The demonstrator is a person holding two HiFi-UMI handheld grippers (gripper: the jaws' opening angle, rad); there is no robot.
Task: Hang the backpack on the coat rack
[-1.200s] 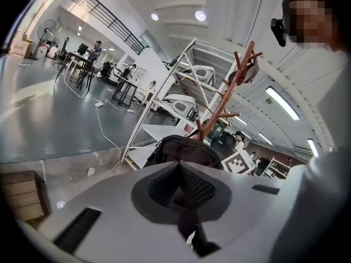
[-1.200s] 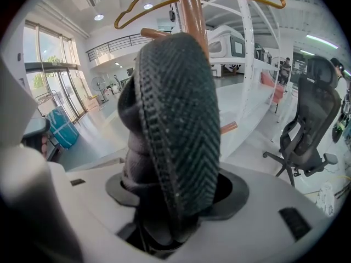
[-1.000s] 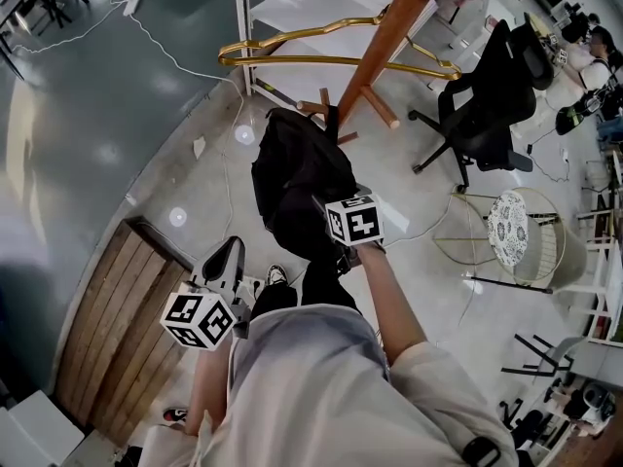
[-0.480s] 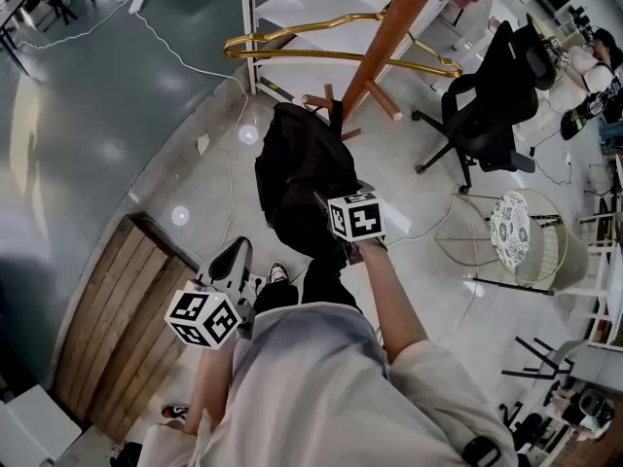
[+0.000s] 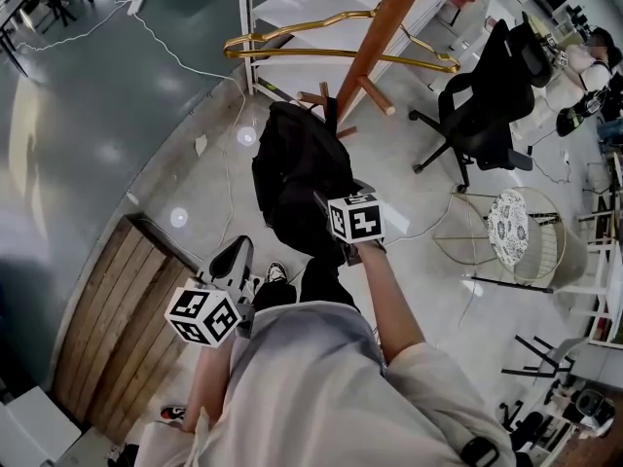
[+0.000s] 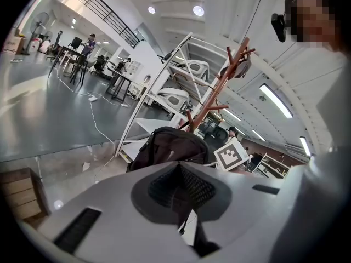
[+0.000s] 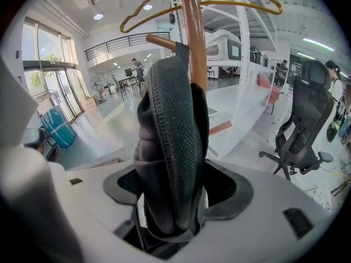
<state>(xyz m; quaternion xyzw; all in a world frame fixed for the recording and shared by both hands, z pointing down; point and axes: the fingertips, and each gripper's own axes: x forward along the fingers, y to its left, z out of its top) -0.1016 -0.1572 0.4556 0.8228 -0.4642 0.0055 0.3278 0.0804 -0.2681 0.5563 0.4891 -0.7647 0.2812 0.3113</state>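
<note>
Backpack up on the rack, right tongs opened

The left tongs (image 6: 180,189) are closed on nothing, low beside the person's torso. The right tongs (image 7: 174,201) have just been opening and now gape wide, with a padded strap of the black backpack (image 5: 300,178) standing between them. The backpack hangs against the wooden coat rack (image 5: 378,42), its top loop at a peg. A black office chair (image 5: 487,95) stands beyond.

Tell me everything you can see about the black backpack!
The backpack is black, soft fabric, hanging limp beside the pole. Its top looks hooked over a wooden peg of the coat rack. A padded strap with woven webbing runs through the right claw, whose jaws have just been opening and stand apart around it.
</note>
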